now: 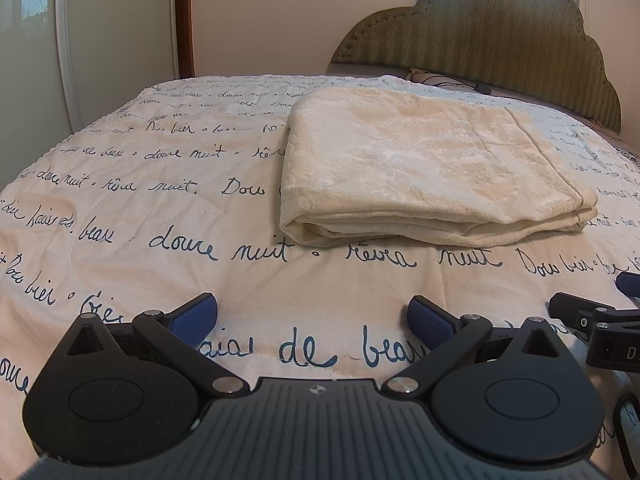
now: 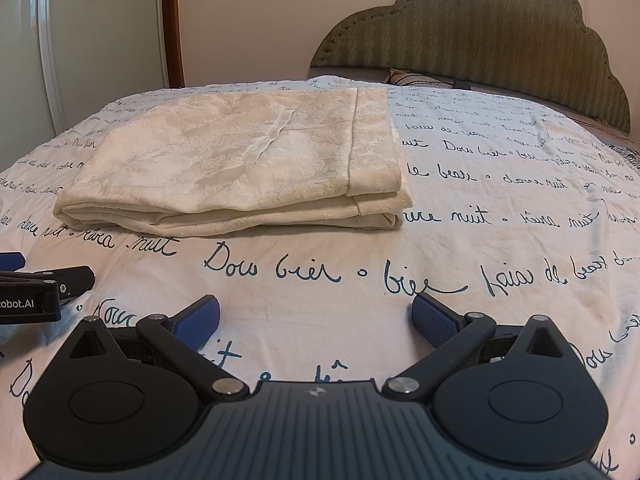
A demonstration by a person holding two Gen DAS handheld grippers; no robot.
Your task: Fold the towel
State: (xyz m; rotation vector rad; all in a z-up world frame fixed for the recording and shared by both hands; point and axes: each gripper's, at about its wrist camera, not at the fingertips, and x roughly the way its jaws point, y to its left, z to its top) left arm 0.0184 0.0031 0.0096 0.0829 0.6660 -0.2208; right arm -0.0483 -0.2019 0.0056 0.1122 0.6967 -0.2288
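**Both grippers wide and empty, the towel lying folded ahead of them**

The left gripper (image 1: 312,320) hangs low over the bedspread (image 1: 132,240) with its jaws spread wide and nothing between them; its blue, finely ribbed pads (image 1: 192,318) face each other across bare printed cloth. The right gripper (image 2: 316,320) stands the same way, wide apart and empty, just beside the left one, so that each shows at the edge of the other's view. Held level and pointed forward, the pair looks placed to frame the towel between them, either about to reach in or standing clear of finished work; the pictures do not settle which.

Ahead lies the towel (image 2: 240,160), well apart from both grippers, near the middle of the bed. It is cream, soft and thick, with a faint raised damask-like pattern and a plainer hemmed band along its right side. It rests as a flat rectangle of several stacked layers, whose rounded folds show along the near edge. A shallow crease runs across its top. Judged from this, the folding is largely done.

The bedspread is off-white cotton-like cloth printed with dark blue cursive script, slightly rumpled. Beyond it rises a padded, cloud-shaped headboard (image 1: 500,40) in olive chevron-stitched fabric.
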